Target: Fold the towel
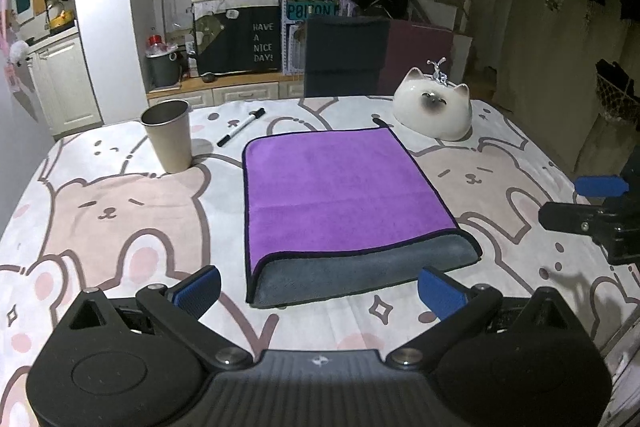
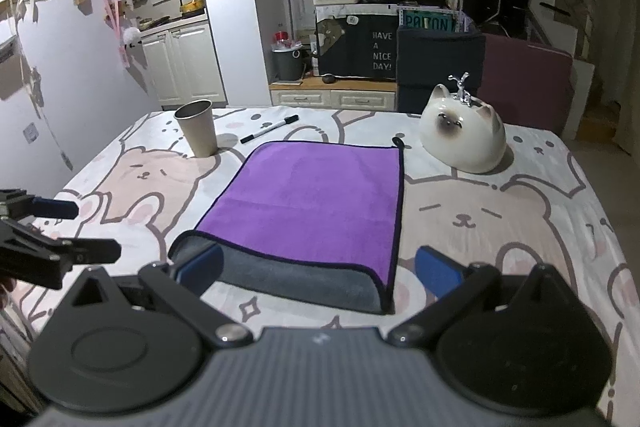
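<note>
While towel [image 1: 340, 195] lies folded, both tools spread wide, holding nothing.

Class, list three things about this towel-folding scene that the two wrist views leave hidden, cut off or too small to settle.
1. Left wrist view: the right tongs are cut off by the right edge.
2. Both views: the towel has its underside and inner layers hidden by its own purple top.
3. Right wrist view: the marker pen bears print too small to read.
4. Left wrist view: the metal cup hides its inside behind its wall.
</note>
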Tool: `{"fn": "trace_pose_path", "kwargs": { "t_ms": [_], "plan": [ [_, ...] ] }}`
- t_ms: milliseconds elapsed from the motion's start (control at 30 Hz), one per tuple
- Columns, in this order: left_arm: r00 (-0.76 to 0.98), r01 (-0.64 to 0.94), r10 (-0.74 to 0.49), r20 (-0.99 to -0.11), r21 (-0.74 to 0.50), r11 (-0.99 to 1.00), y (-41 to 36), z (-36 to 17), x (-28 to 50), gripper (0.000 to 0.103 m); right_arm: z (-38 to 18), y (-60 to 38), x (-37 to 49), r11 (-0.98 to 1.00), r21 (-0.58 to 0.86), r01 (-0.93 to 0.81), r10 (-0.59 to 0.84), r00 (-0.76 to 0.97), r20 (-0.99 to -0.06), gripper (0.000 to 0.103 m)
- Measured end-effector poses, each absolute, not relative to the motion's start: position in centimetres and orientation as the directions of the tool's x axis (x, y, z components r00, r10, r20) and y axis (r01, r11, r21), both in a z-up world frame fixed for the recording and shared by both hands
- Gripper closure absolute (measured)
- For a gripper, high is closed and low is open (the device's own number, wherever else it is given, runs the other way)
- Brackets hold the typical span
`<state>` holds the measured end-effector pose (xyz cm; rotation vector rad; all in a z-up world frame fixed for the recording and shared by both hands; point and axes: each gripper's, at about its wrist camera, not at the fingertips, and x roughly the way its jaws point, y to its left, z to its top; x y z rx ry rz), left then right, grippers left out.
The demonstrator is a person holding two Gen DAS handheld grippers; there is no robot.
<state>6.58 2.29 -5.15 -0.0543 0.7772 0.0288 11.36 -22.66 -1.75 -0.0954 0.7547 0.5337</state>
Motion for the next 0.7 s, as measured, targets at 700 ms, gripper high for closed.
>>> {"fn": "trace_pose_path", "kwargs": {
  "t_ms": [700],
  "plan": [
    [0.671,-0.069,0.013,-0.741,-0.045,0.997,6.9,-10.3,13.6,0.000,-8.7,-22.2,19.5,0.840,0.088,-0.535,0.419,0.539,-0.731,0.000]
  ]
}}
